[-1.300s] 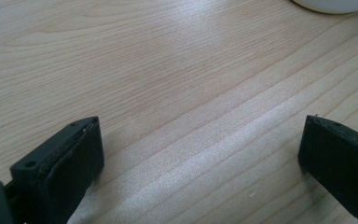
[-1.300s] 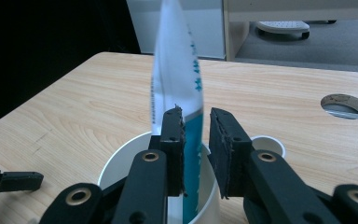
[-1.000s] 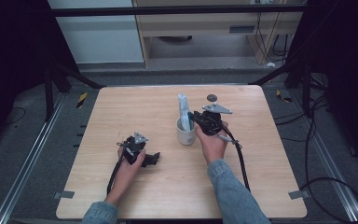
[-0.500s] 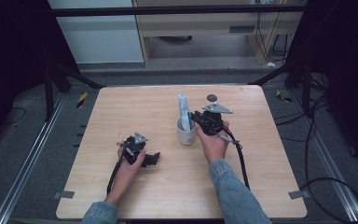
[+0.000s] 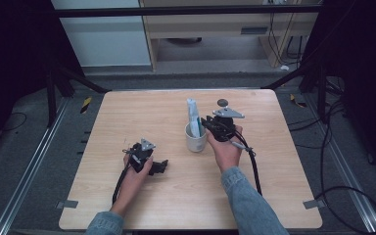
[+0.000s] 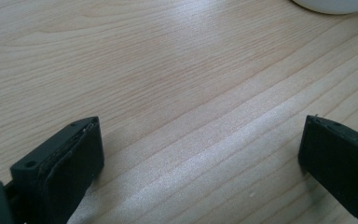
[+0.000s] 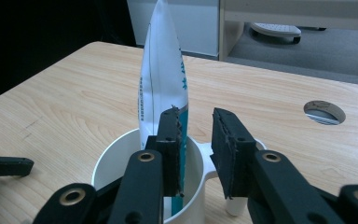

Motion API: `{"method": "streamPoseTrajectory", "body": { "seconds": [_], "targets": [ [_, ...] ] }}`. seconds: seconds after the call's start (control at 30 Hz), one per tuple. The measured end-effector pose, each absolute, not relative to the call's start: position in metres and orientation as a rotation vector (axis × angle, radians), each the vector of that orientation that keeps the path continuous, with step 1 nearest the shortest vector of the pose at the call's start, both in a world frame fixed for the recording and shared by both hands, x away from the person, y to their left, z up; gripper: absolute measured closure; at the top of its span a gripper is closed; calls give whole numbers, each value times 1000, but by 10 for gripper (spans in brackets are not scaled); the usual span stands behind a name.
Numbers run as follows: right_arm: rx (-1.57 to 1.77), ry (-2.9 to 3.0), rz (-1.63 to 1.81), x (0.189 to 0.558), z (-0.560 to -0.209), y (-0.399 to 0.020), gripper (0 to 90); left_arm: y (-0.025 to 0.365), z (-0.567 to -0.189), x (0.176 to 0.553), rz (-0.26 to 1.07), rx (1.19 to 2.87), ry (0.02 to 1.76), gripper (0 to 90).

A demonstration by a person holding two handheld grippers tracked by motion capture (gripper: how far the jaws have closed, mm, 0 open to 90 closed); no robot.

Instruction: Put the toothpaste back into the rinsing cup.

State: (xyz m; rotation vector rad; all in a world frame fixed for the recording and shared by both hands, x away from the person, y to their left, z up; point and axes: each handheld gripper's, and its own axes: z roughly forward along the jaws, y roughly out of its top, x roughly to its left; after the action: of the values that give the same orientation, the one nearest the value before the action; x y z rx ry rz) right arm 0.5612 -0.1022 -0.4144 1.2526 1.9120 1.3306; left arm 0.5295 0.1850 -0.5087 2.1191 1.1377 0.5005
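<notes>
Right tool [image 7: 196,135] has just begun opening, a narrow gap off the tube [image 7: 164,79] standing in the mug [image 5: 195,141] mid-tabletop toward the far edge, likely released; left tool [image 6: 200,163] wide, idle.

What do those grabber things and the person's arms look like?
Both grippers, left and right, are black, each with two flat black jaws and a grey three-cornered plate on top. A black cable trails from each. The person wears blue denim-looking sleeves.
</notes>
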Motion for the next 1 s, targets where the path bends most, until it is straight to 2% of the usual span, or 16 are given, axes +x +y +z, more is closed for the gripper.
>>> {"method": "streamPoseTrajectory", "body": {
  "seconds": [0.2,0.63,1.0],
  "targets": [
    [1244,1913,1322,560,-411,-104,665,185,-509,529,501,2119,1137,0],
    [1237,1912,1291,556,-400,-109,441,185,-509,529,500,2119,1138,0],
    [1203,1961,1246,552,-393,-109,373,185,-509,529,500,2119,1138,0]
  ]
}}
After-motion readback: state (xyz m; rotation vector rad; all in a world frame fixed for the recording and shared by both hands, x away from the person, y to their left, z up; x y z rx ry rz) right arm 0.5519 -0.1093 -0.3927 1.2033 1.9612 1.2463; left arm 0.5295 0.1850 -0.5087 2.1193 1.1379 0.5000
